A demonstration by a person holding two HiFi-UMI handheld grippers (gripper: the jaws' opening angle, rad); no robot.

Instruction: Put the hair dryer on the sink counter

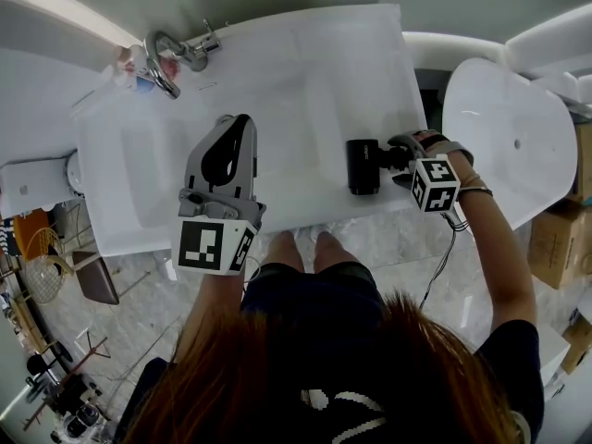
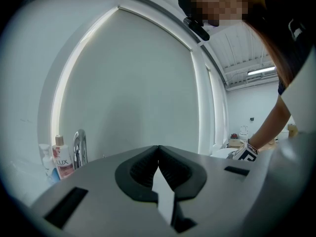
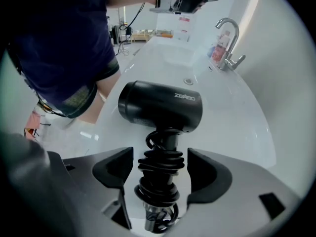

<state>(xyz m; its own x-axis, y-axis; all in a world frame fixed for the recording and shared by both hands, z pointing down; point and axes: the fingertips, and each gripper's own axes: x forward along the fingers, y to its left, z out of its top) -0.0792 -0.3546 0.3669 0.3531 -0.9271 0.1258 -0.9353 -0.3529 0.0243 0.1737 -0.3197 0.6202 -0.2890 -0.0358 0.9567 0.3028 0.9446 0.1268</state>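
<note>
A black hair dryer (image 1: 363, 166) lies on the white sink counter (image 1: 305, 72) near its front right corner, barrel pointing toward the front edge. In the right gripper view the hair dryer (image 3: 160, 105) has its cord coiled round the handle. My right gripper (image 1: 396, 155) is open, and the wrapped handle sits between the jaws (image 3: 160, 164) with a gap on each side. My left gripper (image 1: 233, 132) is shut and empty above the basin, its jaw tips (image 2: 158, 152) meeting and aimed at the wall.
A chrome faucet (image 1: 166, 58) and small bottles (image 2: 61, 159) stand at the counter's back left. A white bathtub (image 1: 509, 146) lies right of the counter. Cardboard boxes (image 1: 560, 243) sit at the far right. The person's legs are at the counter's front edge.
</note>
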